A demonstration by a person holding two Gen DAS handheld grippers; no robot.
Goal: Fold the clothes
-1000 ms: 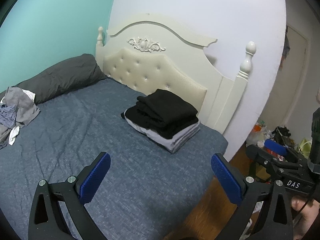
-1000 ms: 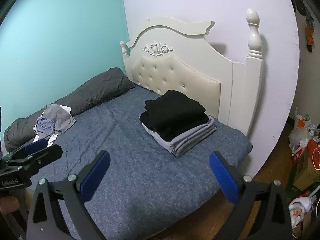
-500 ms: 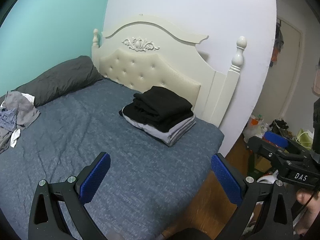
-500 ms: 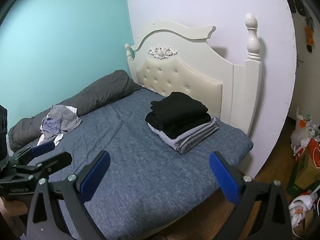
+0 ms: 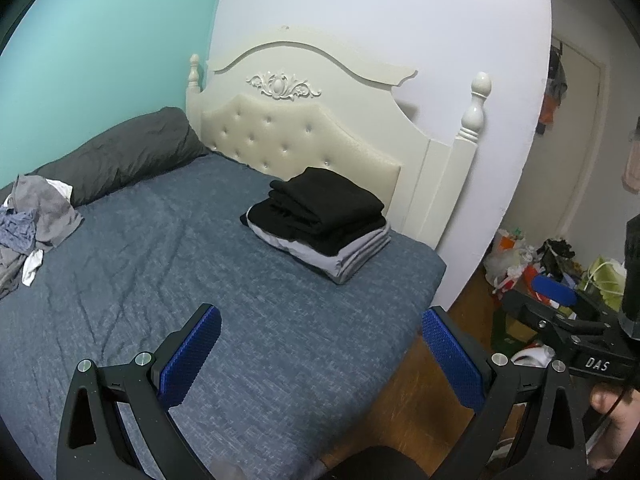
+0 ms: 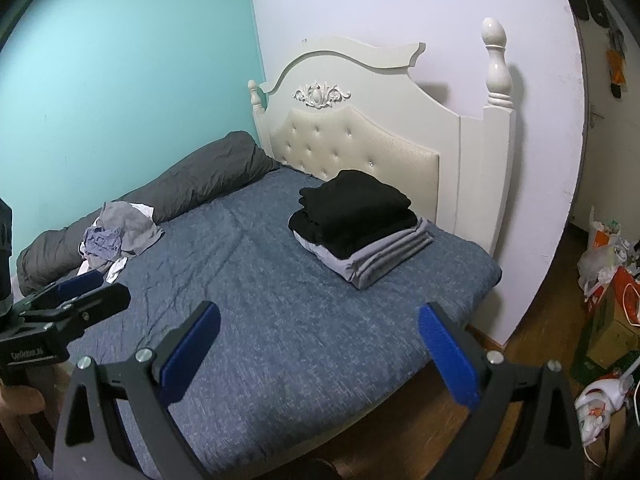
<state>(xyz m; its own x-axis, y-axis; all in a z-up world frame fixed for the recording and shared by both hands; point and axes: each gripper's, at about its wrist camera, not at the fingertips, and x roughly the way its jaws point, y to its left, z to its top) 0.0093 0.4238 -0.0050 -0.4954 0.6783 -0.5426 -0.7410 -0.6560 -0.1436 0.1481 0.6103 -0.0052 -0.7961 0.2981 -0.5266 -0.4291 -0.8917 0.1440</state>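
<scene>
Left hand-held gripper (image 5: 320, 344): I hold it above the near part of the bed, its blue-padded fingers spread wide, nothing between them.
Right hand-held gripper (image 6: 318, 340): also mine, held over the near edge of the bed, fingers wide apart and empty; in the left wrist view it shows at 3 o'clock.
Stack of folded black and grey clothes (image 5: 320, 220): it lies on the blue-grey bed cover (image 5: 132, 280) at about 1 o'clock from my left hand-held gripper, just in front of the cream tufted headboard (image 5: 296, 136); black pieces on top, light grey ones beneath.
Loose heap of grey, blue and white clothes (image 5: 32, 220): unfolded, at 10 o'clock on the bed, touching the long dark grey pillow (image 5: 124, 152) along the teal wall.
Bags and boxes on the wooden floor (image 6: 608, 280): at 3 o'clock, beside the bed.
</scene>
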